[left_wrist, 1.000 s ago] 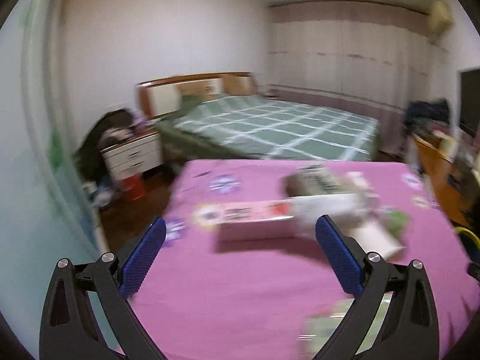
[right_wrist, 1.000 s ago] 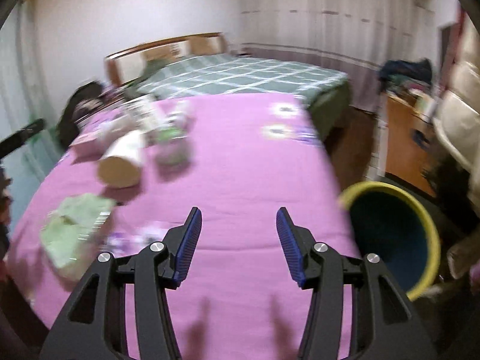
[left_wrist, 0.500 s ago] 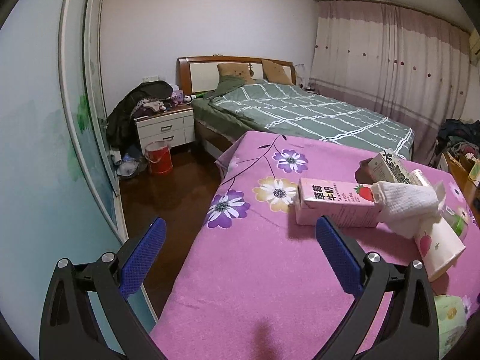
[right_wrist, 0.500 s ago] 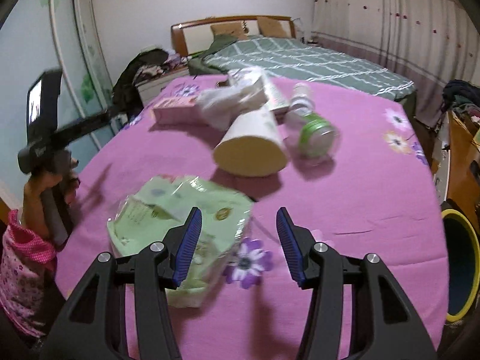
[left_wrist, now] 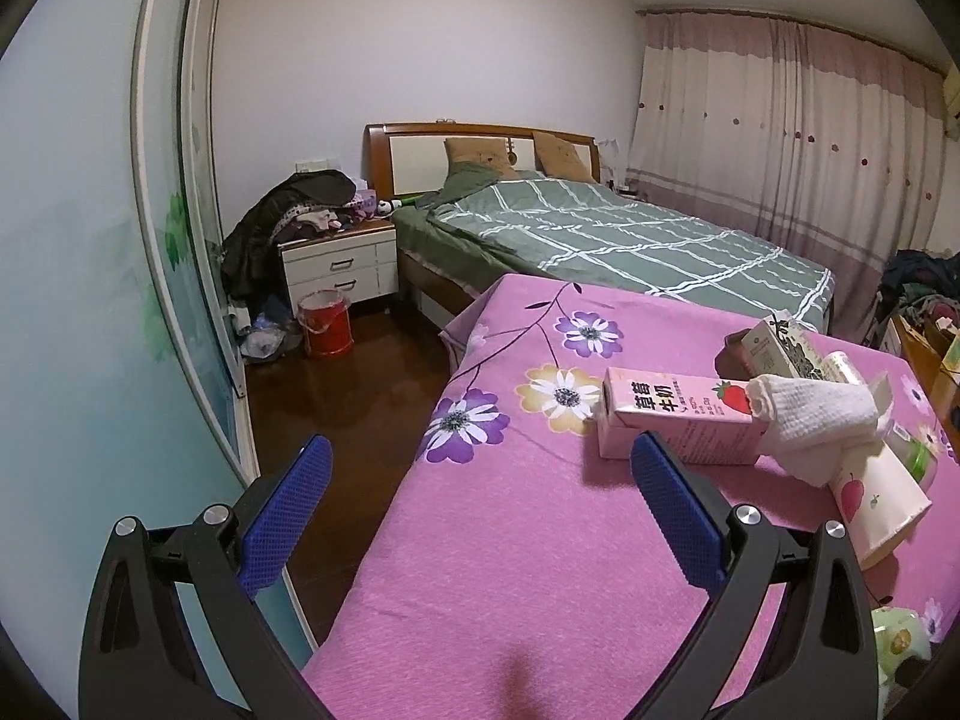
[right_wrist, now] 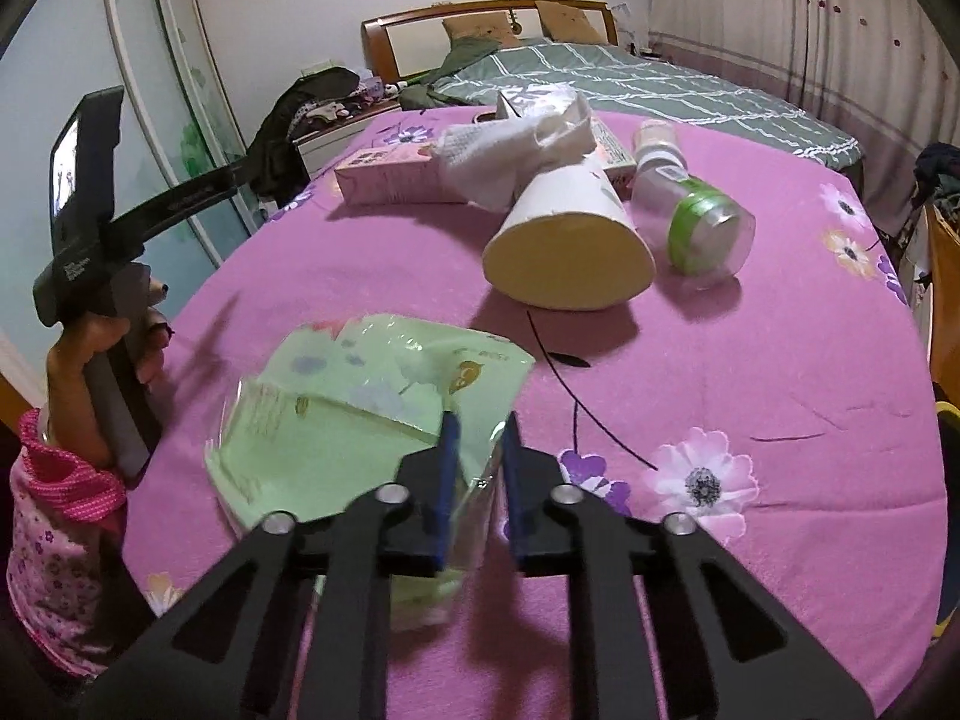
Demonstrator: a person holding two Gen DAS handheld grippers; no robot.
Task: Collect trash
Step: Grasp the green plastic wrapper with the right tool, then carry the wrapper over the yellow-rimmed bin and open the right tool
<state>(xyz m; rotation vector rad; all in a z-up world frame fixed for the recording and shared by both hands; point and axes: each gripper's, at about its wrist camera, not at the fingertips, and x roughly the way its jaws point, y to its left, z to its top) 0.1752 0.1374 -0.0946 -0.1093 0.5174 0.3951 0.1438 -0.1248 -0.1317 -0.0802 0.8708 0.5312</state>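
A bedroom, w/ a table under a pink flowered cloth in front and a green-checked bed behind it. Landmark is the green plastic packet, the trash item nearest to the right gripper: the blue fingers have come almost together on the packet's near-right corner, w/ clear film pinched between the pads. My judgement: the grip is only on a thin edge of soft film, so it is better to lift slow and straight up, and check the packet does not slip or tear before carrying it away; a bin rim shows at the far right edge, but not clearly. The right gripper points steeply down toward the cloth. Left of the packet, a hand w/ a pink cuff holds the left gripper at the table's edge, fingers wide apart and holding nothing, tilted a bit down. Behind the packet lies a paper cup on its side, a clear bottle beside it, then a crumpled white tissue and a pink milk carton, touching each other.
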